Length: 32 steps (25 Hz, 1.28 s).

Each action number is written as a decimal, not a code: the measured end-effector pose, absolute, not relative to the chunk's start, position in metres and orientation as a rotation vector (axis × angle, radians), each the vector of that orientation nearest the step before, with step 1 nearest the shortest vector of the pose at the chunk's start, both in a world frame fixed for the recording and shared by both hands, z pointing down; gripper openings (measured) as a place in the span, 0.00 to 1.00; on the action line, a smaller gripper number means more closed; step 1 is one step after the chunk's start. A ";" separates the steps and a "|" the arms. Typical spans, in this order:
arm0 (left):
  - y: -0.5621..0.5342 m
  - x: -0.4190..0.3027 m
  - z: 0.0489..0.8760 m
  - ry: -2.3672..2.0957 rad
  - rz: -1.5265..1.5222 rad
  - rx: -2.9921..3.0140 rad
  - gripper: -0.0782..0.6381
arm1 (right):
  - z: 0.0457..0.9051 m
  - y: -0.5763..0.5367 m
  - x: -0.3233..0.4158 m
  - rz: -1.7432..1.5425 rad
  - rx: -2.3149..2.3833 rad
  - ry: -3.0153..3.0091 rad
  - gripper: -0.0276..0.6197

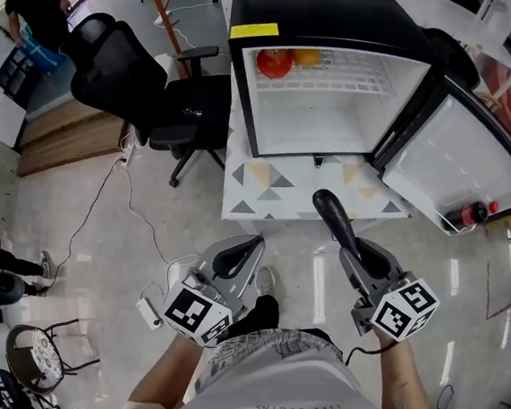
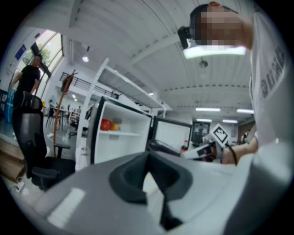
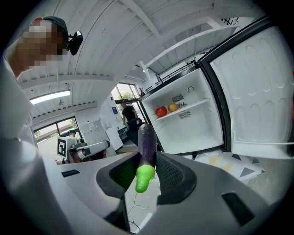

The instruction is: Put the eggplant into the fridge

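A dark purple eggplant (image 1: 333, 214) with a green stem end (image 3: 145, 176) sticks out forward from my right gripper (image 1: 355, 254), whose jaws are shut on its stem half. It points toward the open black fridge (image 1: 328, 21), a short way ahead. The fridge's white inside (image 1: 319, 121) holds a red apple (image 1: 273, 61) and an orange fruit (image 1: 307, 56) on the top shelf; the space below them is bare. The right gripper view shows the eggplant (image 3: 147, 142) upright between the pads. My left gripper (image 1: 244, 248) hangs at the lower left, fingers together, holding nothing (image 2: 147, 158).
The fridge door (image 1: 458, 162) swings open to the right, with a cola bottle (image 1: 468, 215) in its rack. The fridge stands on a low surface with a triangle pattern (image 1: 272, 188). A black office chair (image 1: 135, 76) is at the left. A power strip (image 1: 149, 313) and cable lie on the floor.
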State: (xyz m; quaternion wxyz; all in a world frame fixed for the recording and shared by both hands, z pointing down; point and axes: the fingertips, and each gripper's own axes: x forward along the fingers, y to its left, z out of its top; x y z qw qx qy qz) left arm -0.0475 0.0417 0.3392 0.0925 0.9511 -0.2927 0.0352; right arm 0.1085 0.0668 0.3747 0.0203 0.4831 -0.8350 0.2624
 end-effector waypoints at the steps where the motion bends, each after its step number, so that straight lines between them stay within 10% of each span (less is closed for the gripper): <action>1: 0.034 -0.050 0.339 -0.866 0.102 2.824 0.12 | 0.374 0.060 0.106 0.816 1.502 -2.586 0.23; 32: -0.116 -0.073 0.361 -0.836 0.167 2.795 0.12 | 0.403 -0.126 0.086 0.810 1.520 -2.514 0.23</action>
